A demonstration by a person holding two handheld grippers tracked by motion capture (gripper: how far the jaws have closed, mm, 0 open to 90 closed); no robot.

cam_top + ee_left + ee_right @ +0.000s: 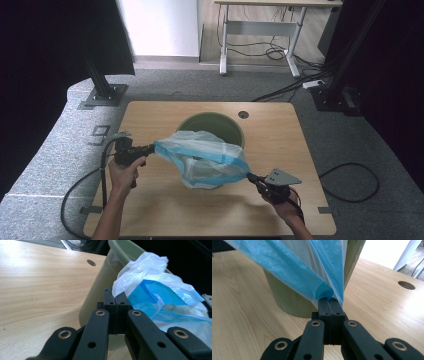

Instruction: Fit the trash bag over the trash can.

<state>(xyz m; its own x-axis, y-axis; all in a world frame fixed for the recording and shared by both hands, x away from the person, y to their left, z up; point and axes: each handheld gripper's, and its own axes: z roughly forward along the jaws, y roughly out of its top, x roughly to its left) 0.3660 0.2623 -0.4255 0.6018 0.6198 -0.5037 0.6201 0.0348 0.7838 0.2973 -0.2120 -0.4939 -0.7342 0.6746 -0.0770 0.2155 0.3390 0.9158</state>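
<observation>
An olive-green bin stands in the middle of the wooden table. A thin white plastic bag with a blue band at its mouth is stretched over the bin's near side. My left gripper is shut on the bag's left edge, and my right gripper is shut on its right edge. In the left gripper view the jaws pinch crumpled white and blue film beside the bin's wall. In the right gripper view the jaws clamp the taut blue band in front of the bin.
A round cable hole sits near the table's far edge. Black frame posts stand on the grey carpet at left and right. A white desk with cables under it stands beyond. A black cable loop lies right of the table.
</observation>
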